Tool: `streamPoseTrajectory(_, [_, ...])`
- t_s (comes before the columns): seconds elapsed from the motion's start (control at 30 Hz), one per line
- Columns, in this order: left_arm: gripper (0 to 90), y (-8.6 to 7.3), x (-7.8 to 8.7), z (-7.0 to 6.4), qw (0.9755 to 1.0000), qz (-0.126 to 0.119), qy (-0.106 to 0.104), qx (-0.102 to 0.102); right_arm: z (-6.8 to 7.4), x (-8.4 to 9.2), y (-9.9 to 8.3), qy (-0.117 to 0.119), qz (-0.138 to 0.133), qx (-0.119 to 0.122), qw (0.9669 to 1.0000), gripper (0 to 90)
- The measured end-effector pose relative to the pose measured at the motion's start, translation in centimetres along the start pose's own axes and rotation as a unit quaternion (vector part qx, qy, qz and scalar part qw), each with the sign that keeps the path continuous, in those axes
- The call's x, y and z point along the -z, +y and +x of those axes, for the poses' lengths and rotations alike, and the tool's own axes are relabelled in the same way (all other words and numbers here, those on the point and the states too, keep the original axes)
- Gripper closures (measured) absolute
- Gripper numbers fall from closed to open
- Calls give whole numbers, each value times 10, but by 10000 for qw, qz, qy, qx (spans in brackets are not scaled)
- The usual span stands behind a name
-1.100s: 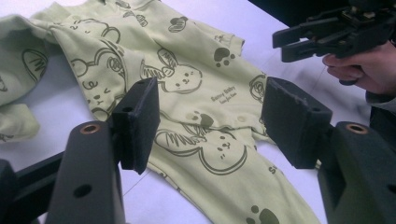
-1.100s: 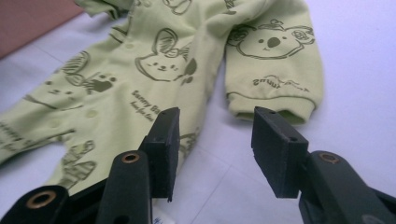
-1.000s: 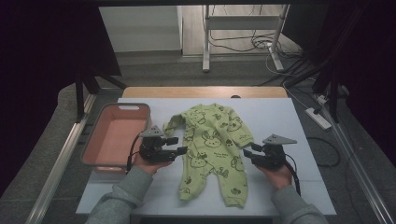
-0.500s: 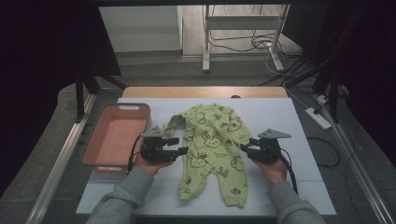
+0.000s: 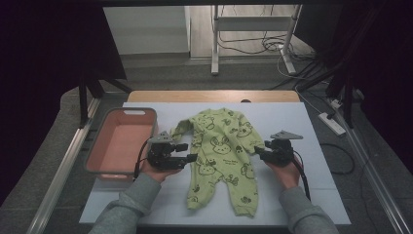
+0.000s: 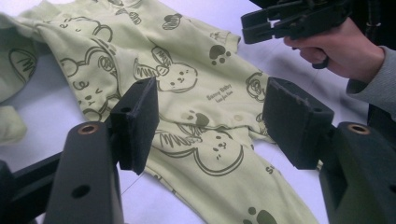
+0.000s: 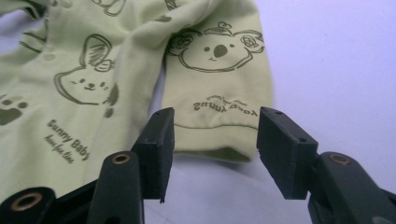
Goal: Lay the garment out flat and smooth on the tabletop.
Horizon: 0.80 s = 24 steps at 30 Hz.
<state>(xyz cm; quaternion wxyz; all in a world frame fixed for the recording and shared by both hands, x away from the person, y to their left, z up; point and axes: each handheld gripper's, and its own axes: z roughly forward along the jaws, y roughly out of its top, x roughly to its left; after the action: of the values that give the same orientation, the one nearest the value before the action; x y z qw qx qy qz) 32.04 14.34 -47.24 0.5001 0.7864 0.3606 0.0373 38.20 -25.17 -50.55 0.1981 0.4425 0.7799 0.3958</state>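
so the green baby romper [image 5: 221,153] is lying flat in the middle of the white table top [image 5: 316,195], neck end toward the far edge, legs pointing at the near edge where i'm standing. it's printed with bunnies, koalas and paw marks. the salmon-coloured tub [image 5: 122,141] sits along the left edge of the table, its near corner just beside my left hand.

my left gripper [image 5: 187,153] is parked at the romper's left side, about waist level, with the jaws spread fairly wide and nothing clamped. in the left gripper view the pads [image 6: 135,123] hang over the bunny print on the belly with cloth showing between them, but i can't tell if they touch it. my other hand's gripper shows up at the top right of that view too.

my right gripper [image 5: 260,152] is on the opposite side, at the end of the sleeve [image 7: 219,93] with the koala on it. its jaws have just been opening, and in the right gripper view the pads [image 7: 161,149] stand either side of the cuff hem, clear of it, so nothing's pinched there. the cuff lies flat on the table with bare white surface off to its right.
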Motion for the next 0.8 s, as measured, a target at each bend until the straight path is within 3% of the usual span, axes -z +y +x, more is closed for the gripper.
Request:
streamPoseTrajectory(0.4, [357,-2,-7,0,9999,123,94,-71,-9,-19,-1,-203,364,-10,9991,426])
streamPoseTrajectory(0.53, [356,-3,-8,2,9998,127,127,-51,-10,-25,-3,-288,499,164,9982,418])
streamPoseTrajectory(0.8, [352,-6,-5,7,9998,60,192,20,-15,-31,-2,-247,459,47,9986,427])
